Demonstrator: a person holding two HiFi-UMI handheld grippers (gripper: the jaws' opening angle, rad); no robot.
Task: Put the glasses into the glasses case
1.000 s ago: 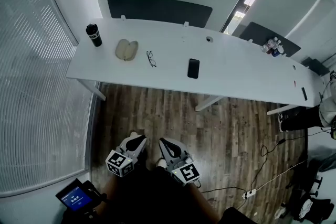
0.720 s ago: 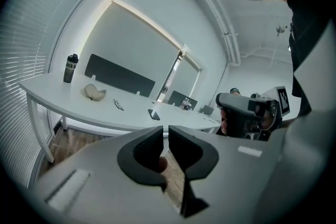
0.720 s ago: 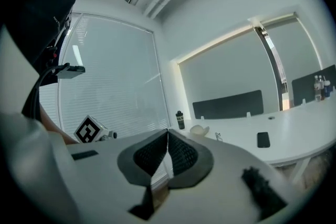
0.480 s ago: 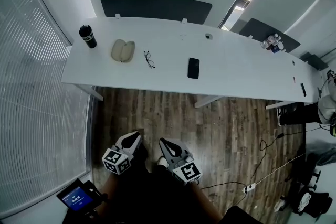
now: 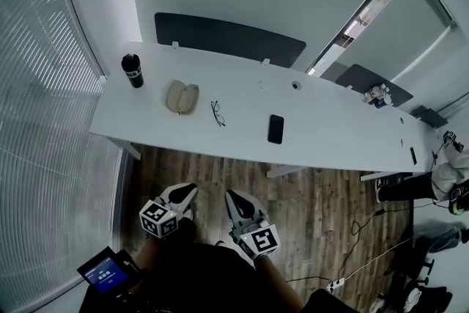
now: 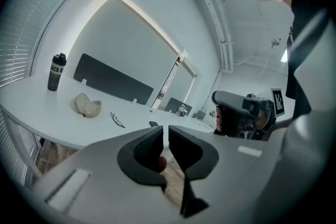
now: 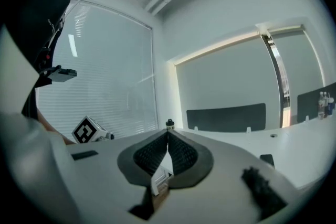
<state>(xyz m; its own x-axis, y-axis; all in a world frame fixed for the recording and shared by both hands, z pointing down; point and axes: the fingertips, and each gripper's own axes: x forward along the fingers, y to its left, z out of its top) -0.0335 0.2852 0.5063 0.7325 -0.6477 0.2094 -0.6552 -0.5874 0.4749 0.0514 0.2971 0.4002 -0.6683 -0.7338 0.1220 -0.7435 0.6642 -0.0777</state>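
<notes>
An open beige glasses case lies on the long white table, with black-framed glasses just right of it. Both also show far off in the left gripper view, the case and the glasses. My left gripper and right gripper hang low over the wooden floor, well short of the table. The left gripper keeps a narrow gap with nothing in it. The right gripper is shut and empty.
A black bottle stands at the table's left end and a black phone lies right of the glasses. Small bottles sit far right. A dark panel runs behind the table. A window with blinds fills the left side.
The head view has shifted, and the table and its things now sit lower and slightly right in it. Both grippers stay at the bottom, their jaws unchanged.
</notes>
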